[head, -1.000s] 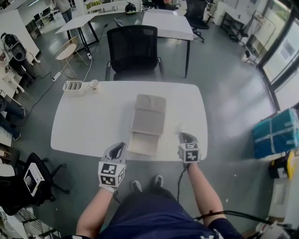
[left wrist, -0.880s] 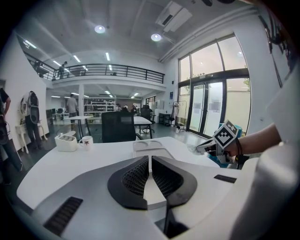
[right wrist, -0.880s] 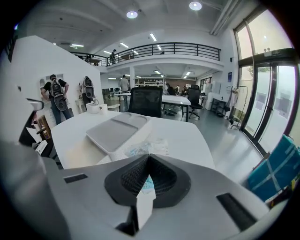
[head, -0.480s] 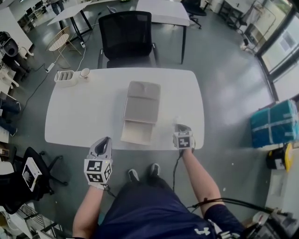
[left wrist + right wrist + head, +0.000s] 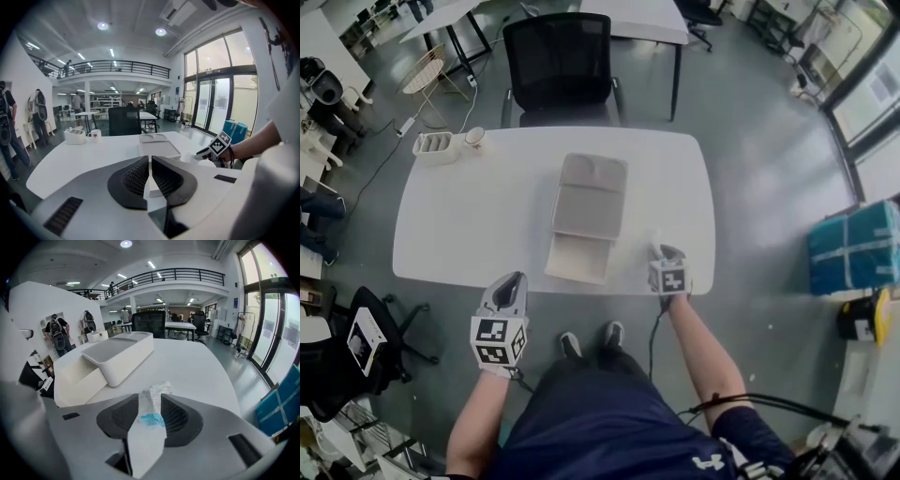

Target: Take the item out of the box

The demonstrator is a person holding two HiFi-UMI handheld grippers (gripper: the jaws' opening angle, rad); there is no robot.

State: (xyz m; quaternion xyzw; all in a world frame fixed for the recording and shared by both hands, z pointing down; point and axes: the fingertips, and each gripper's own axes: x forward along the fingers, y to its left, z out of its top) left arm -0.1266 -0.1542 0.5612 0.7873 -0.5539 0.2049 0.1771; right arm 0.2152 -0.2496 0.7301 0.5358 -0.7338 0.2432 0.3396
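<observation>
An open grey-white box (image 5: 589,202) lies in the middle of the white table (image 5: 469,225), its flap (image 5: 579,260) folded out toward me. My right gripper (image 5: 659,251) hovers over the table's front right edge. In the right gripper view its jaws (image 5: 151,417) are opening, and a small white packet with blue print (image 5: 157,392) still lies between them; the box (image 5: 119,352) sits ahead to the left. My left gripper (image 5: 511,283) hangs off the table's front edge, left of the flap. In the left gripper view it (image 5: 150,173) is shut with nothing in it.
A white caddy (image 5: 434,146) and a mug (image 5: 474,138) stand at the table's far left corner. A black office chair (image 5: 558,61) is behind the table, another chair (image 5: 356,342) at my left, and teal packages (image 5: 858,248) on the floor to the right.
My left gripper has drawn back from the table's front edge toward my body. The right gripper stays at the front right edge. The box has not moved.
</observation>
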